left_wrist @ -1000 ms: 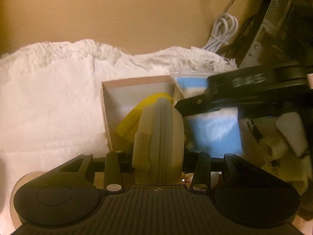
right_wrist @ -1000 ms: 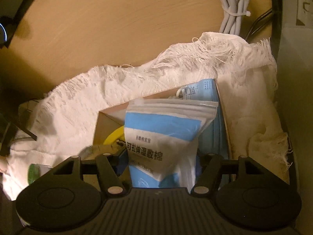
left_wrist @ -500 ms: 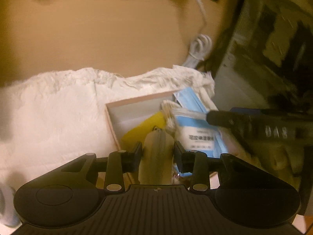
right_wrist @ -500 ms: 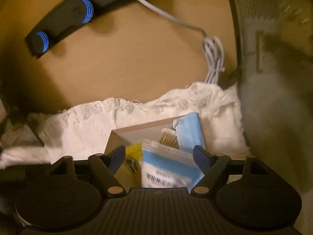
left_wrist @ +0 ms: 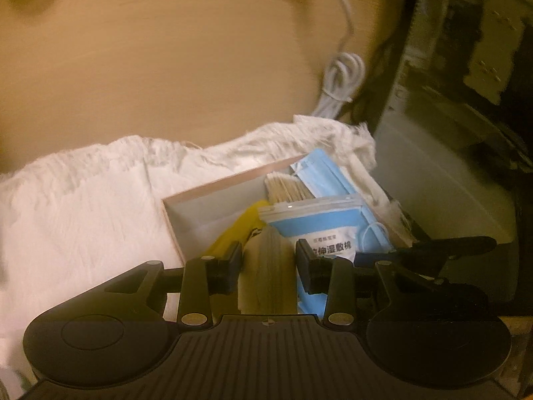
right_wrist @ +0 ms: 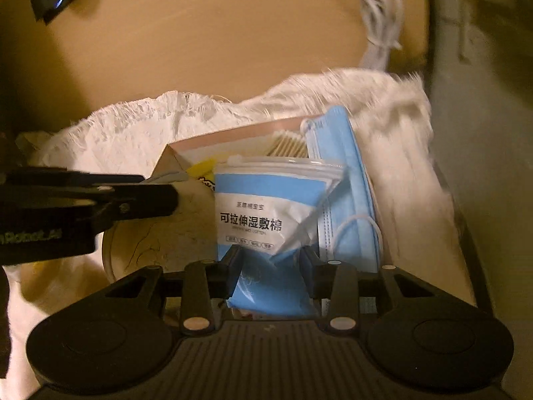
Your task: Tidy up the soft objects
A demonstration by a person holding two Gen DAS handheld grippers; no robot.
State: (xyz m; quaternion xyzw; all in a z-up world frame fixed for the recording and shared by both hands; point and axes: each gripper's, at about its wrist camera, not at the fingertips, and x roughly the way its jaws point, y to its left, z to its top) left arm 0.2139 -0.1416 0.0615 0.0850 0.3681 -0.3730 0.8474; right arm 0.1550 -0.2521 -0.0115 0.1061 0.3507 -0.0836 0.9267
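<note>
— Two tools, both busy? What has the left tool [left_wrist: 269,260] got?

— Its fingers are closed on a round stack of cotton pads [left_wrist: 270,266], held on edge so the layered rim faces the camera. In the right wrist view the same stack [right_wrist: 156,233] shows its flat cream face, with the left tool's finger across the top of it.

— And the right tool [right_wrist: 270,268]?

— It is clamped on the lower part of a blue and white zip pouch of wet cotton pads [right_wrist: 269,220], which stands upright with its seal on top.

— Where is all that?

— Over a shallow cardboard box [left_wrist: 213,186] that sits on a white frayed cloth [left_wrist: 80,206] on the wooden counter [left_wrist: 166,60]. The pouch [left_wrist: 319,230] is just right of the pad stack, touching or nearly so; I cannot tell which.

— Anything else in the box?

— A bundle of cotton swabs [left_wrist: 289,188] at the back, blue face masks [right_wrist: 346,180] along the right side with an ear loop showing, and a yellow item [left_wrist: 236,230] behind the left tool, too hidden to name.

— Beyond the cloth?

— A coiled white cable [left_wrist: 339,83] lies on the counter.
</note>
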